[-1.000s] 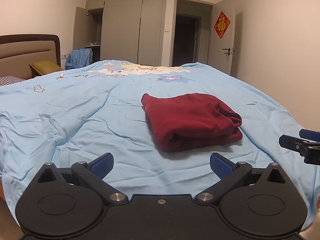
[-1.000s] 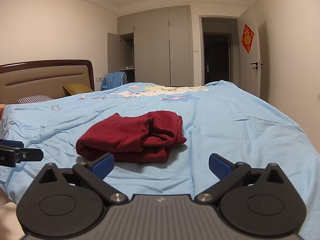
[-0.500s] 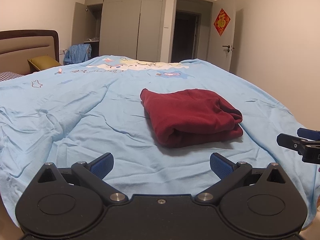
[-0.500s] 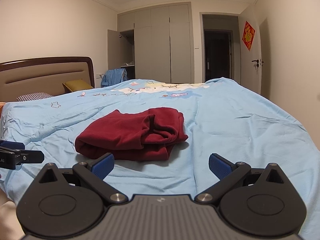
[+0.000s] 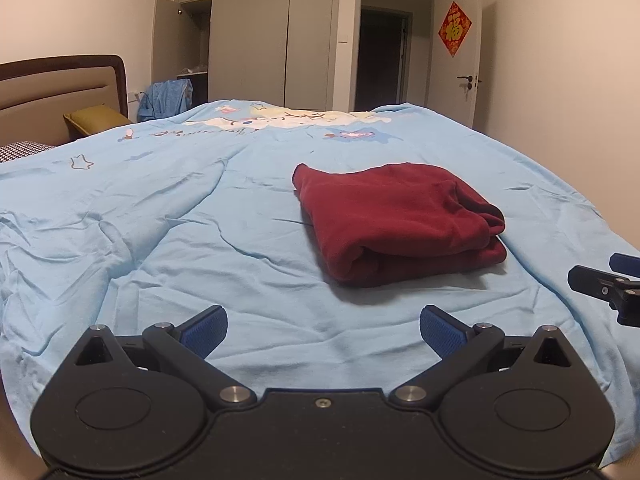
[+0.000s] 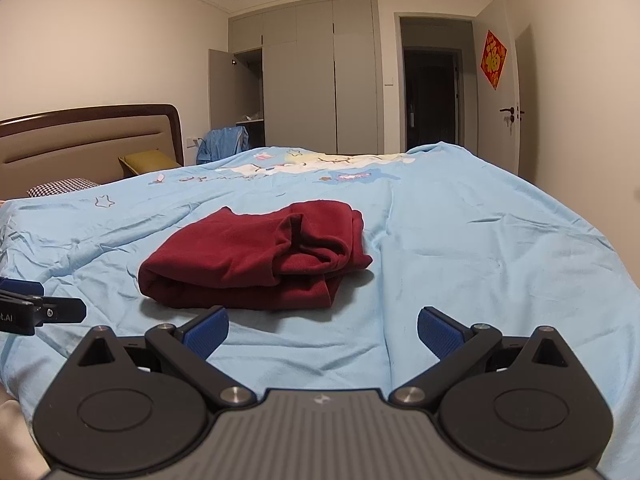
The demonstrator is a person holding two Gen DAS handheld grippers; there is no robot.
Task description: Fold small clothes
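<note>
Nearest, my left gripper (image 5: pixel 323 332) and my right gripper (image 6: pixel 322 332) hang above the near edge of the bed, each with its blue pads spread wide apart and holding nothing. Between and just beyond them lies bare light-blue bedsheet (image 5: pixel 160 240), creased. Farther on, toward the middle of the bed, rests the dark red garment (image 5: pixel 396 220), lying as a thick stacked bundle, its rounded fold facing me and its loose layers bunched at the right end. I judge the folding largely done. The next move, if any, calls for tidying those uneven right-hand layers. Farthest stand the wardrobe (image 6: pixel 316 80) and doorway.
</note>
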